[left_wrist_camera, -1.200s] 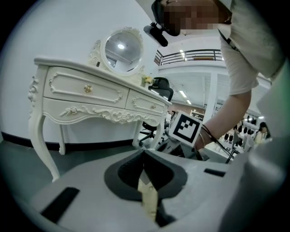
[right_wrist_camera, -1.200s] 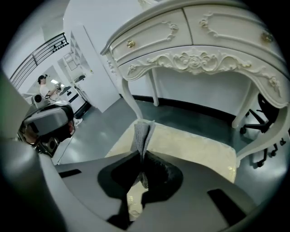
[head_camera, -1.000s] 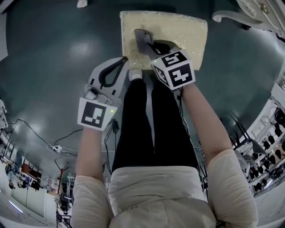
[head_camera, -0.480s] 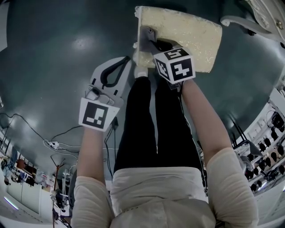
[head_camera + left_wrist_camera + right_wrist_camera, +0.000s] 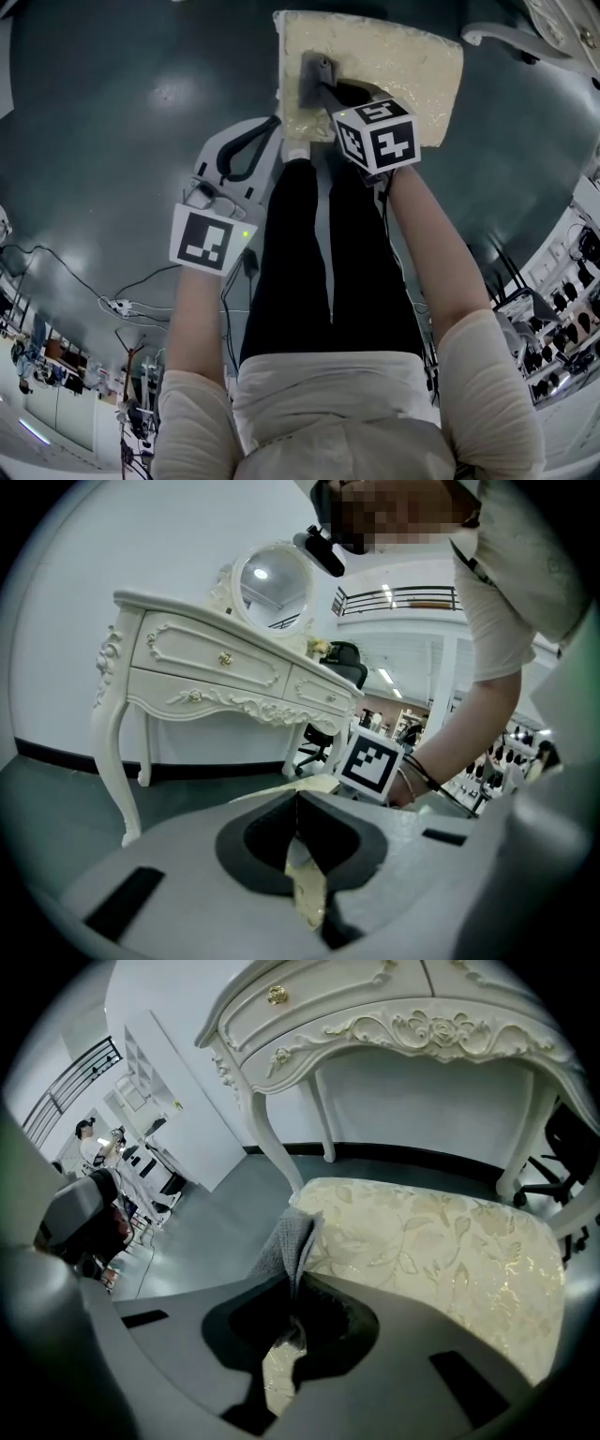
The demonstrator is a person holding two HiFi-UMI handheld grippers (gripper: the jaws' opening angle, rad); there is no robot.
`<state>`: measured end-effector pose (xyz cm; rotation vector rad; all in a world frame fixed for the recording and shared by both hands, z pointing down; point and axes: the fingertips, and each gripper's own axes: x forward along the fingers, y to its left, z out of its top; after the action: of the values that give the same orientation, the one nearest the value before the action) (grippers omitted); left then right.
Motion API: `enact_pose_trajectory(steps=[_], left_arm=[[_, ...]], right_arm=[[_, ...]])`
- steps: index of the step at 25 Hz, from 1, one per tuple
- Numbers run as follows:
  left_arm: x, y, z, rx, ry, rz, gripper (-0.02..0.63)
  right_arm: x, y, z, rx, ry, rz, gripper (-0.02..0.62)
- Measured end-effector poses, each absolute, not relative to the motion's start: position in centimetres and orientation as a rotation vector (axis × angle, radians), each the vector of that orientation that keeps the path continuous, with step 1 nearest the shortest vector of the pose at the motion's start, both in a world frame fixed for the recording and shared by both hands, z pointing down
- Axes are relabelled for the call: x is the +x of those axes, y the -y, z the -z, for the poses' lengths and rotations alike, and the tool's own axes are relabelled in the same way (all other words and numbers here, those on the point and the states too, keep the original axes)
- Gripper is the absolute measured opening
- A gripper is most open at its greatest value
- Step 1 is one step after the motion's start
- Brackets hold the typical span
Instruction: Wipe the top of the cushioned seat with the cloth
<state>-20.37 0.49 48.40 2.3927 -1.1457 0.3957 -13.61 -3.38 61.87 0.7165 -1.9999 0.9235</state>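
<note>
Fingers of right gripper (image 5: 292, 1288) pinch cloth (image 5: 286, 1237) on cushioned seat (image 5: 441, 1241); left gripper (image 5: 298, 803) fingers seem closed.

The cushioned seat (image 5: 403, 66) is pale yellow with a shiny leaf pattern, and its top is flat. The cloth (image 5: 289, 1237) is grey and soft. It is pinched between my right fingers (image 5: 342, 1321), folded and standing up, touching the seat's top near its left edge.
</note>
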Motion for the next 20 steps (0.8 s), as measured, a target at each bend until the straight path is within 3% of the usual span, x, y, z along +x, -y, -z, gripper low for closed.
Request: enact_pose_trajectory(steps=[20], left_arm=[[-12.8,1.4,-48.6,2.398,1.127,-0.409,0.003]], right_arm=[[-6.1,4.2,-62.0,0.708,2.001,-0.952,0.026]])
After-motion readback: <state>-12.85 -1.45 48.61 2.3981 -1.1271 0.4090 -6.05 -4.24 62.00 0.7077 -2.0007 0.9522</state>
